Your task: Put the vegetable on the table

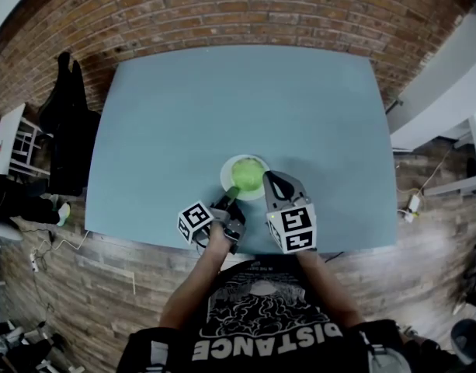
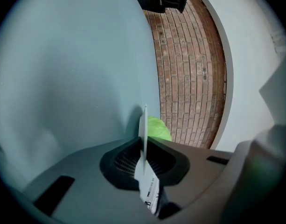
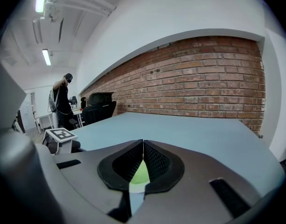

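Starting nearest us, we have the left gripper point(image 2: 143, 146) clamped on the rim of a thin white plate point(image 2: 143, 125). The plate shows edge-on between the ribbed black pads and has a printed label stuck to it. The right gripper point(image 3: 143, 146) has its jaws pressed together with nothing caught between them. Through the slit under the tips we glimpse green and white, so we judge it hangs just over the plate's right edge.

On the plate sits the vegetable point(image 1: 247, 175), a rounded, pale green, leafy-looking head that is not yet on the table point(image 1: 238, 92). We expect it to be light and soft. It should yield under a firm squeeze, and it is round enough to roll once set down. We would open the right jaws wide and take it gently across its middle. The plate looks stiff, smooth and apt to slide, so the left grip on its rim is useful.

Beyond the plate, the table's matt blue-grey top runs bare to its far edge. Past that we see a black office chair point(image 3: 98, 107), a person point(image 3: 63, 101) standing near desks, and a rough red brick wall point(image 3: 203, 78)
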